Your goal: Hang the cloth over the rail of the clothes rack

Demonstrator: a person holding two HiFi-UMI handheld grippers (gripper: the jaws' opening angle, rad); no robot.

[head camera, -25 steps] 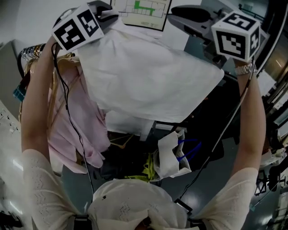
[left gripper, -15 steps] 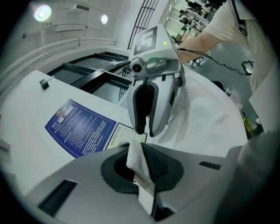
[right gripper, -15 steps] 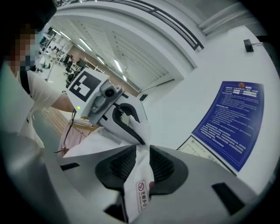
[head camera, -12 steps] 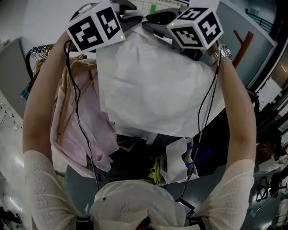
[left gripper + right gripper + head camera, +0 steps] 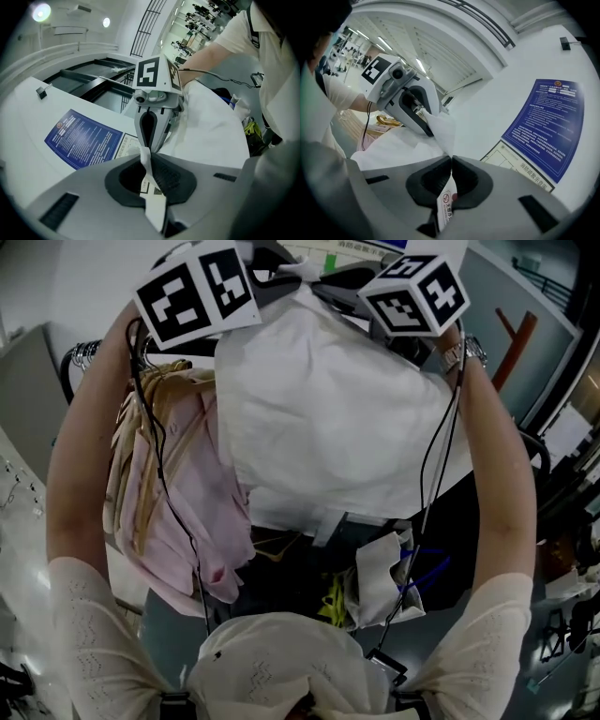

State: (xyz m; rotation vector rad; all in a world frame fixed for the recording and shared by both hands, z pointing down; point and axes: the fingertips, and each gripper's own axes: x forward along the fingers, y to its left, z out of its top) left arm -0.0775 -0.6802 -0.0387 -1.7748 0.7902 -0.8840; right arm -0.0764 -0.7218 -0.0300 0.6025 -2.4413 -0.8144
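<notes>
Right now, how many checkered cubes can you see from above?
2. One cube rides on the left gripper at upper left; the other rides on the right gripper at upper right. Both pinch the white cloth.

The cloth [image 5: 328, 418] is matt white woven fabric, softly creased; left claw [image 5: 144, 153] and right claw [image 5: 451, 159] have smooth matt grey plastic shells with ribbed black pads [image 5: 168, 177]; the poster [image 5: 84, 138] looks smooth, slightly glossy.

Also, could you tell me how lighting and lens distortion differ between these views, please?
Head view: the white cloth is bright, everything beneath dim. Left gripper view: heavy fisheye, dark corners, a ceiling lamp flares. Right gripper view: fisheye curves the blue poster.
</notes>
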